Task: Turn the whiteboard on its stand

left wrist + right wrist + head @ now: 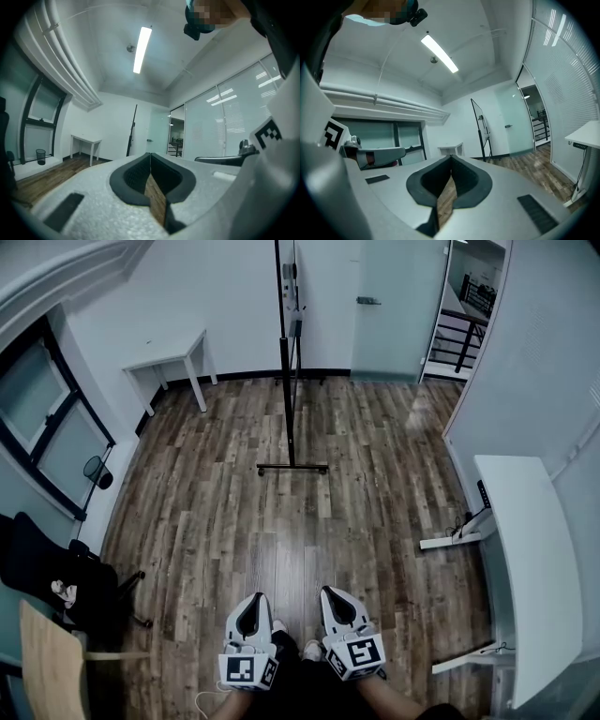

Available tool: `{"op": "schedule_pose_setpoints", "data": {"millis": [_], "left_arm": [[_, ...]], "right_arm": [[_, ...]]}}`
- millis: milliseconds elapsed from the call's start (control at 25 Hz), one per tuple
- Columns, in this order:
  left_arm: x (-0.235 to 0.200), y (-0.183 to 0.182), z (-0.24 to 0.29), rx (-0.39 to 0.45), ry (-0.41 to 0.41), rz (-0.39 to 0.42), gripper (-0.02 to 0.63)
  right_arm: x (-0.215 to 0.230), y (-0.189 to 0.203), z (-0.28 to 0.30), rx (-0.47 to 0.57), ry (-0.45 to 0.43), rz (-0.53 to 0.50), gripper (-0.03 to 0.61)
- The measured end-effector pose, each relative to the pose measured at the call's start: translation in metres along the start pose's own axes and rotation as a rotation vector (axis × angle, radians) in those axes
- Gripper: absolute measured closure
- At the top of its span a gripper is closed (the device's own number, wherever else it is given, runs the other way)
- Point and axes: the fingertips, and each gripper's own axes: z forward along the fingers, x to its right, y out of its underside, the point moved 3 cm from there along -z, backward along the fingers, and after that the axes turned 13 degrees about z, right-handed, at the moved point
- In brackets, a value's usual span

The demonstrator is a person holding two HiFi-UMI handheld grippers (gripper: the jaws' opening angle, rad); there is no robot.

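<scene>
- Whiteboard [283, 296]: seen edge-on as a thin dark upright near the far wall, well apart from both grippers. It also shows in the left gripper view [131, 131] and the right gripper view [477, 129].
- Stand [292, 468]: a dark cross-bar foot resting on the wooden floor [234, 521]. Whether it has castors cannot be told.
- Handling, as judged: a stiff flat panel in a metal frame, probably light to swing but broad. The smooth face offers no purchase, so take hold of the frame's side edge at about mid-height. Pushing high could tip the stand.
- Left hand-held gripper [252, 598] [150, 154]: jaws closed tip to tip with nothing between them, held low by the person's feet.
- Right hand-held gripper [330, 592] [451, 157]: likewise closed and empty.
- Small white desk [169, 354]: against the far wall, left of the board.
</scene>
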Motion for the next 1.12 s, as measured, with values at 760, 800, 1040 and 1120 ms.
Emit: {"op": "schedule_pose_setpoints", "data": {"millis": [760, 800, 1040, 1120], "left_arm": [[-0.031, 0.026, 0.152, -0.017, 0.033, -0.02, 0.597], [-0.037, 0.025, 0.165, -0.017, 0.036, -0.021, 0.597], [-0.087, 0.025, 0.247, -0.021, 0.064, -0.027, 0.597], [-0.102, 0.023, 0.272, -0.016, 0.063, -0.029, 0.597]], "right_arm": [[0.073, -0.027, 0.117, -0.003, 0.042, -0.021, 0.567], [0.076, -0.03, 0.129, -0.004, 0.043, -0.023, 0.566], [0.091, -0.05, 0.221, -0.005, 0.069, -0.033, 0.566], [0.095, -0.058, 0.247, -0.01, 0.073, -0.04, 0.566]]}}
